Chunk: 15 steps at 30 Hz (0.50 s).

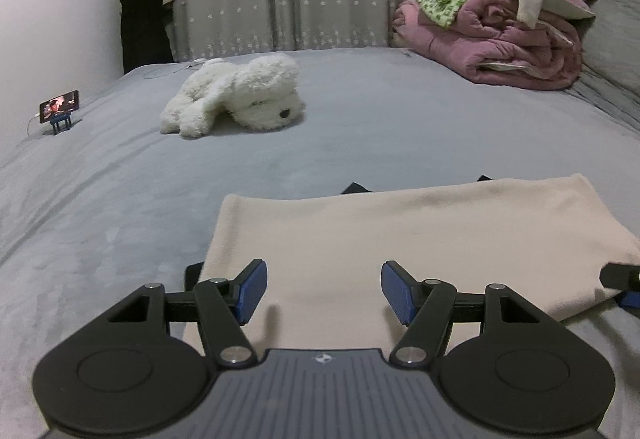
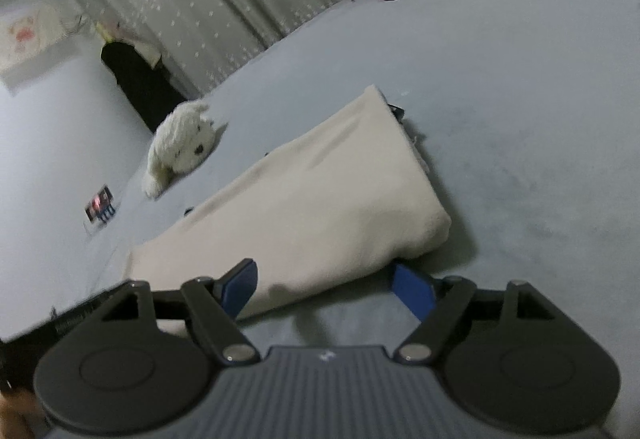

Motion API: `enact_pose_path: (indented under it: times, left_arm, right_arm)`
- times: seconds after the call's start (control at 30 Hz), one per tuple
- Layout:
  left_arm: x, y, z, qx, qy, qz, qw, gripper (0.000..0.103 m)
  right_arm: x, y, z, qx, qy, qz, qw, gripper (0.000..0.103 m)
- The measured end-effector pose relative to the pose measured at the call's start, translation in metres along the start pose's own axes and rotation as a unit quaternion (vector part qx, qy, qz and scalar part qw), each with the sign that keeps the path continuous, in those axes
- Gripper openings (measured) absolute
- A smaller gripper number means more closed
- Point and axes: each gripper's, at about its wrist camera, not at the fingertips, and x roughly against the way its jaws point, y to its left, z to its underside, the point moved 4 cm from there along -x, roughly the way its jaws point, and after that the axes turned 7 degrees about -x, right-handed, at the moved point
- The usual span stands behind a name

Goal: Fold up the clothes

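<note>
Both hand-held grippers down at the near hem, between folds, nothing held.

My left hand-held gripper (image 1: 323,289) hangs with its blue pads apart over the near edge of the cream garment (image 1: 420,239), empty; my right hand-held gripper (image 2: 326,289) is spread too, one pad over the cloth's near edge, the other just off its corner on the grey bed (image 2: 520,99), gripping nothing. The garment lies flat straight ahead of both, already folded into a broad band. From the left its long axis runs side to side across my fingers; from the right it slants away up and right. Next, I reckon, each hand must pinch a near corner and carry it across the long axis.
</note>
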Motion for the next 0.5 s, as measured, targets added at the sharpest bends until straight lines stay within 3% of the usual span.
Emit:
enact_pose_path:
  times: [0.3,0.5]
  left_arm:
    - [-0.005,-0.035,0.004,-0.031,-0.01,0.014,0.9994,0.064]
    - [-0.008,-0.071,0.016,-0.083,-0.024,0.014,0.9962,0.063]
  right_arm:
    - [-0.006,-0.007,-0.006,-0.044,-0.037,-0.009,0.998,0.076]
    - [-0.015,-0.001,-0.001,-0.024,-0.055,0.007,0.998,0.076]
